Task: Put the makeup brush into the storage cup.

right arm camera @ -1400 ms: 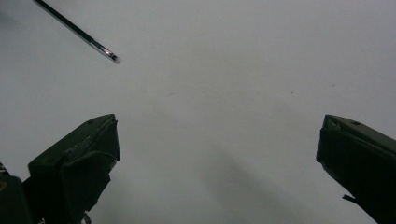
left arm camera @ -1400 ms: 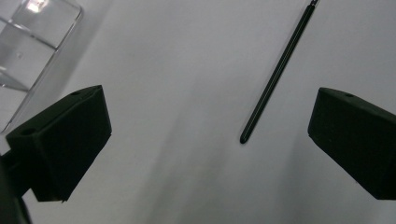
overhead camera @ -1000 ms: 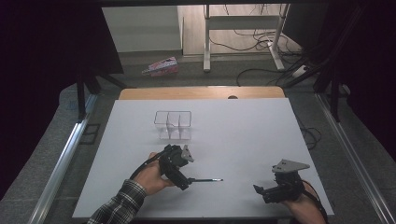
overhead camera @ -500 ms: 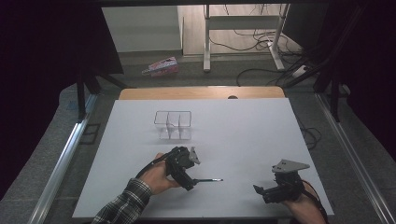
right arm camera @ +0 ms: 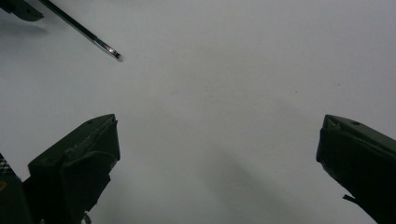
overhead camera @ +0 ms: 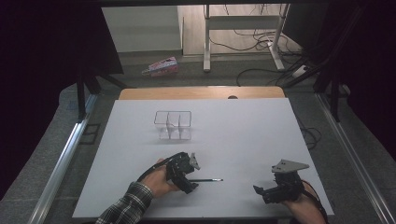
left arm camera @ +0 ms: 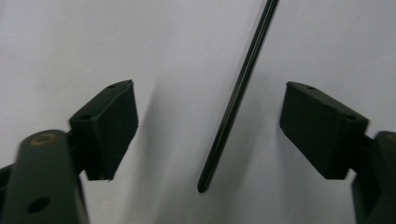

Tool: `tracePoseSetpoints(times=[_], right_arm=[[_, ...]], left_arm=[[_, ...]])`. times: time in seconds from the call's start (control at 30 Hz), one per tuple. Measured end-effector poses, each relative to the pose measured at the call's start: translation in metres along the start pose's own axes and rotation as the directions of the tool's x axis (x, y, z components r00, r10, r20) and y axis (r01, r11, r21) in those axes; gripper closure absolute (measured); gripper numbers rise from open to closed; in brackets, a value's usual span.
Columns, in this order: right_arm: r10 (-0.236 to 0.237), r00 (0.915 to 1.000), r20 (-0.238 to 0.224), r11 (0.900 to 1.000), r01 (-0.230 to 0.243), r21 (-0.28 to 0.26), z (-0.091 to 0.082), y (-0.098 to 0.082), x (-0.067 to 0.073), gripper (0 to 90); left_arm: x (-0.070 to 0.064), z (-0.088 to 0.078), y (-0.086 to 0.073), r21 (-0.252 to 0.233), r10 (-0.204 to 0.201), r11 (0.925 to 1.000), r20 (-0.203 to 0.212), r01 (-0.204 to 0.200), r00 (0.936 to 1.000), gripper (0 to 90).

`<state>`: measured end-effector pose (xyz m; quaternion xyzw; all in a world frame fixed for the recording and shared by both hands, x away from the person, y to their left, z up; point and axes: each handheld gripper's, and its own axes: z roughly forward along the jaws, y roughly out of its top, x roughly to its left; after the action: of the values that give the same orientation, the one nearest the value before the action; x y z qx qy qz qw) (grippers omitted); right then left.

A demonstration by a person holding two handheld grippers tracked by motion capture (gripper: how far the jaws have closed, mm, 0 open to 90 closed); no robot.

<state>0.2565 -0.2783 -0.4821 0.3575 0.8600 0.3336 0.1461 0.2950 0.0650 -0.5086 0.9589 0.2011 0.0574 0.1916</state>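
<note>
At the near edge of the white table [overhead camera: 243, 126], the left gripper [overhead camera: 190, 183] shifts slightly toward the person and settles over the near end of the thin black pen [overhead camera: 208, 180]. Its jaws have just been closing, and the pen [left arm camera: 236, 100] now lies between them, a gap on either side, neither pad touching it.

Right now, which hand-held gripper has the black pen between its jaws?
The left hand-held gripper: the pen lies between its jaws, untouched. The right hand-held gripper sits apart on bare table.
</note>
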Motion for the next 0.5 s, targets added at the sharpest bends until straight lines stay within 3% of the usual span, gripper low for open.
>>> tracePoseSetpoints(times=[0.13, 0.23, 0.33, 0.5], right_arm=[[-0.004, 1.0, -0.001, 1.0, 0.004, 0.002, 0.0001, 0.0, 0.0, 0.0], [-0.004, 1.0, -0.003, 1.0, 0.004, 0.003, 0.0002, 0.0, 0.0001, 0.0], [-0.004, 1.0, -0.004, 1.0, 0.004, 0.004, 0.0002, 0.0, 0.0002, 0.0], [-0.005, 1.0, -0.007, 1.0, 0.005, 0.005, 0.0003, 0.0, 0.0006, 0.0]], left_arm=[[-0.0001, 0.0027, -0.0021, 0.008, -0.001, 1.0, 0.015, 0.0, 0.9999, 33.9], [0.0012, 0.0021, -0.0034, -0.001, -0.006, 1.0, 0.065, 0.006, 0.9979, 44.0], [0.0009, 0.0011, -0.005, -0.005, -0.01, 0.9999, 0.076, 0.011, 0.997, 51.8], [0.0011, -0.0009, -0.0074, 0.002, -0.012, 0.9999, 0.09, 0.012, 0.9959, 77.2]])
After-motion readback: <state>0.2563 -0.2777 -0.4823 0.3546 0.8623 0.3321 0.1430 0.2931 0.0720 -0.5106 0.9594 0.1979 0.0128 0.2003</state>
